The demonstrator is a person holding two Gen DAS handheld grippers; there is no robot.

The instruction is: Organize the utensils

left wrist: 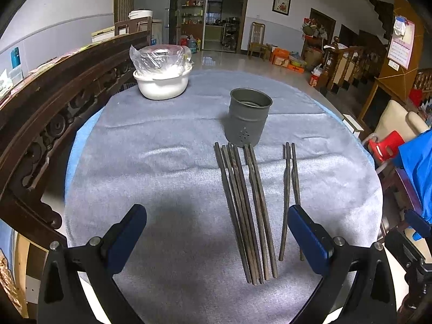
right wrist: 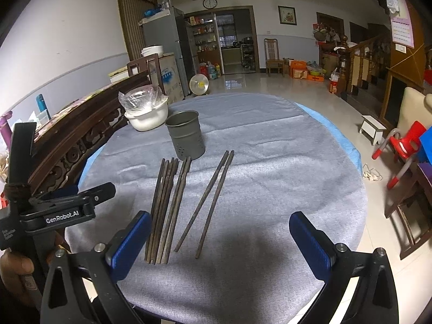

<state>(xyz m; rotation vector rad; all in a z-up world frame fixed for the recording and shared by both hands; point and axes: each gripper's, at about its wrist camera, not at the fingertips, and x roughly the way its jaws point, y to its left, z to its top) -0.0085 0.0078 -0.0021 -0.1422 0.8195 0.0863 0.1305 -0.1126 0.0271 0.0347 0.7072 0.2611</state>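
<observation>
**Chopsticks laid out, holder waiting**

Both the left hand-held gripper (left wrist: pixel 217 232) and right hand-held gripper (right wrist: pixel 220 239) hover with fingers apart, holding nothing. The dark wooden chopsticks (left wrist: pixel 244 210) lie on the grey-clothed counter (left wrist: pixel 162 178), just before the grey perforated metal holder (left wrist: pixel 248 117). Judged step: the first pick-up, which calls for closing on one pair.

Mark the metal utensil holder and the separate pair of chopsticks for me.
metal utensil holder (left wrist: pixel 248 120): left wrist view, front wall above the drain holes.
separate pair of chopsticks (right wrist: pixel 213 198): right wrist view, mid-shaft of the right stick.
</observation>
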